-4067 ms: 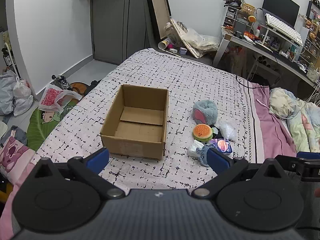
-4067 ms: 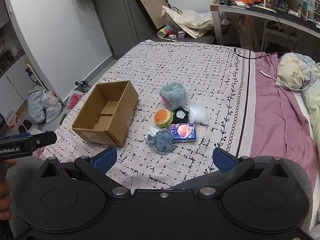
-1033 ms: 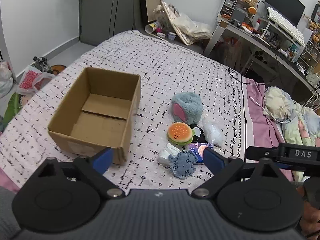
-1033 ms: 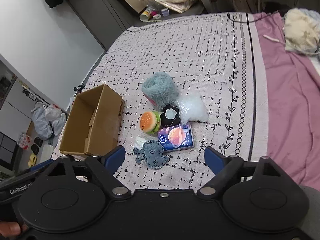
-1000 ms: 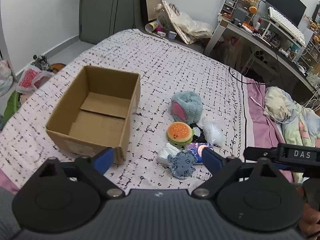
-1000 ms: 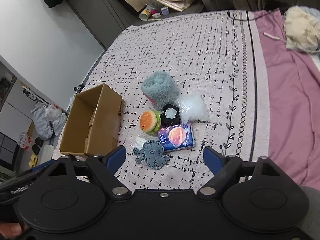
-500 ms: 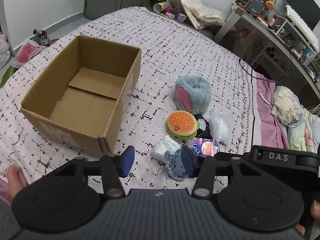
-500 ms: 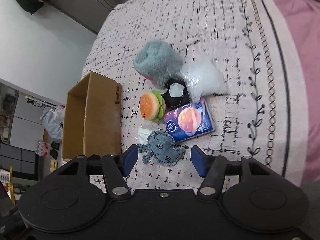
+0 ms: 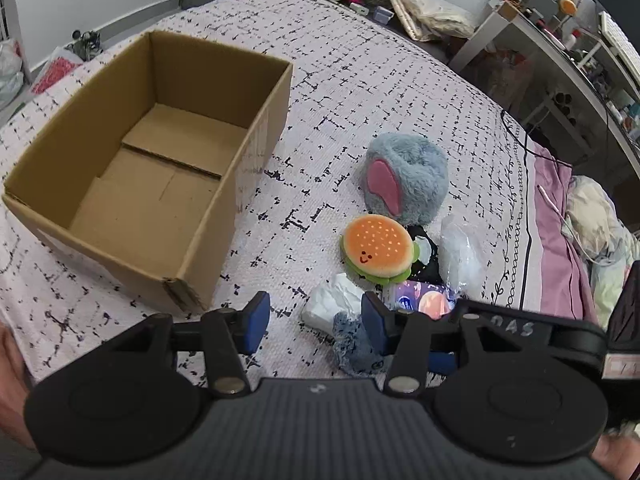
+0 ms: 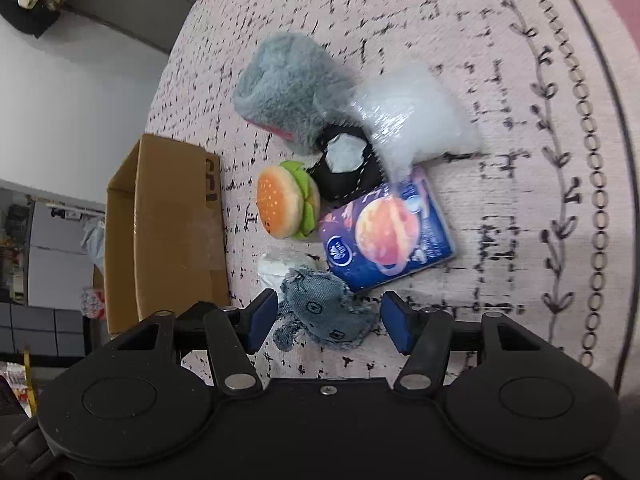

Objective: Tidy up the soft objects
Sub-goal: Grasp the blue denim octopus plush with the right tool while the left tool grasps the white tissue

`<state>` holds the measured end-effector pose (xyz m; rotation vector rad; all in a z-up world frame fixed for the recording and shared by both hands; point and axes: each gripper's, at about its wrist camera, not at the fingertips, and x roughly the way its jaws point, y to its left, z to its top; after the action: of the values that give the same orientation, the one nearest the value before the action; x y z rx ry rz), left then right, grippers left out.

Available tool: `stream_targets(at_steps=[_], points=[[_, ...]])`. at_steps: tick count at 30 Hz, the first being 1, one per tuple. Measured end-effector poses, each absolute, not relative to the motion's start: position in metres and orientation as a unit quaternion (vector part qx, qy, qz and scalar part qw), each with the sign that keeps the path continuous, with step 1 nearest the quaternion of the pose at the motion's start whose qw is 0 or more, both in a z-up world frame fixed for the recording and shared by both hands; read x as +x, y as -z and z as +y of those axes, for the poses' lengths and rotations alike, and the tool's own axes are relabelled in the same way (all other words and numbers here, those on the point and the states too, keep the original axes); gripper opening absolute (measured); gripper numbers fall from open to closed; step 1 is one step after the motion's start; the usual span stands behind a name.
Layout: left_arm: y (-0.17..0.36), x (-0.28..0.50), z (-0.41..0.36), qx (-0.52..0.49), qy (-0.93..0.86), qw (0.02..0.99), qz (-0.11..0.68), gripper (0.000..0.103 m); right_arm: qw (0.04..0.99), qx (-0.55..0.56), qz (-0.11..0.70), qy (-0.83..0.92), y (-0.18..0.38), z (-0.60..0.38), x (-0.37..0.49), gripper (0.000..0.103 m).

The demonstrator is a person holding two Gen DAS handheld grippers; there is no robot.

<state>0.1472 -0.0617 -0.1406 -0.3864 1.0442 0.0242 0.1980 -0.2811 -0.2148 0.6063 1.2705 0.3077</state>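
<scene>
An empty cardboard box stands open on the bed, also in the right wrist view. Right of it lie soft things: a grey furry plush, a burger plush, a black pouch, a clear plastic bag, a blue tissue pack, a white wad and a denim plush. My right gripper is open, its fingers on either side of the denim plush. My left gripper is open, near the white wad.
The patterned bedspread has a pink sheet and bunched bedding on its right. A cluttered desk stands beyond. Bags lie on the floor at the left.
Both grippers have moved down toward the pile of soft things and their jaws have narrowed. The right gripper now straddles the denim plush.
</scene>
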Motion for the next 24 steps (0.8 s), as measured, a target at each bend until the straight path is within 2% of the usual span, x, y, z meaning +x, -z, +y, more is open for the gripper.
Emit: stream_targets(at_steps=[4,6,8,11,24], points=[[0.145,0.153,-0.060,-0.199,-0.019,0.844,0.498,0.050,0.755,0.261,0.585,-0.140,0.222,-0.272,0.204,0.057],[0.147,0.156,-0.059,-0.205,-0.018,0.842,0.498,0.050,0.756,0.258,0.586,-0.139,0.224,-0.269,0.206,0.054],[0.149,0.158,-0.060,-0.204,-0.019,0.841,0.501,0.050,0.758,0.257,0.584,-0.138,0.228,-0.266,0.209,0.031],[0.153,0.160,-0.062,-0.201,-0.018,0.838,0.507,0.050,0.751,0.280,0.582,-0.140,0.233,-0.268,0.211,0.024],[0.173,0.174,-0.073,-0.207,-0.022,0.822,0.531,0.052,0.762,0.317,0.557,-0.094,0.223,-0.303,0.194,0.022]])
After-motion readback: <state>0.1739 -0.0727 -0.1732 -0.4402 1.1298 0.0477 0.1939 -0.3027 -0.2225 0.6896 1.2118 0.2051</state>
